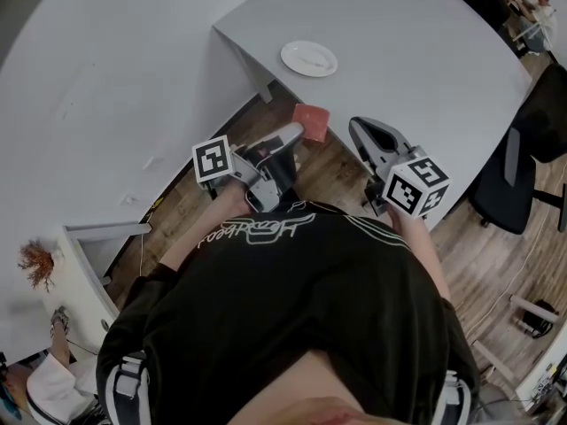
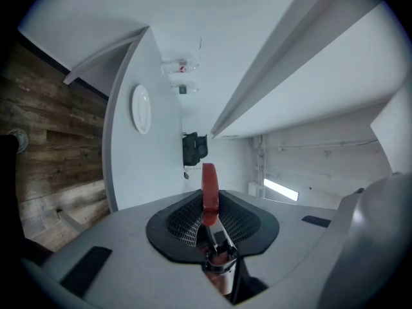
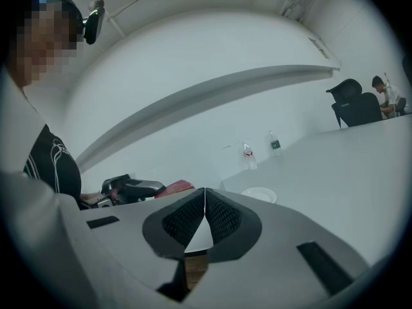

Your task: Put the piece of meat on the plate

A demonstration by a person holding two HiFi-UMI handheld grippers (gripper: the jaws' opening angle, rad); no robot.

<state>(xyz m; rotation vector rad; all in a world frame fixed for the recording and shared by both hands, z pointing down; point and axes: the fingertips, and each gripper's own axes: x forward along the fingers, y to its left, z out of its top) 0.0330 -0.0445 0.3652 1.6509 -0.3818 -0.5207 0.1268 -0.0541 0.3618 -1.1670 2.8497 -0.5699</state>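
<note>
— Which way is the piece of meat [image 1: 311, 122] pointing?

— It is sticking straight out ahead of the left gripper [image 1: 294, 134], its long axis running along the line of the jaws toward the grey table [image 1: 425, 51]. In the left gripper view it is showing only its thin red edge.

— And the fingers?

— They are clamping its near end, one pad on each flat face, and the rest is jutting past the fingertips. It is hanging in the air over the wooden floor [image 1: 332, 171], just short of the table's edge. The white plate [image 1: 308, 58] is lying farther in on the table, well apart from it.

— How is the person holding the hands?

— Both forearms are reaching forward from the body, with the grippers pointing roughly level at the table. The left one is lying rolled onto its side. The right gripper [image 3: 204, 195] is riding beside it, near the meat but not touching, its jaws pressing together on nothing.
</note>
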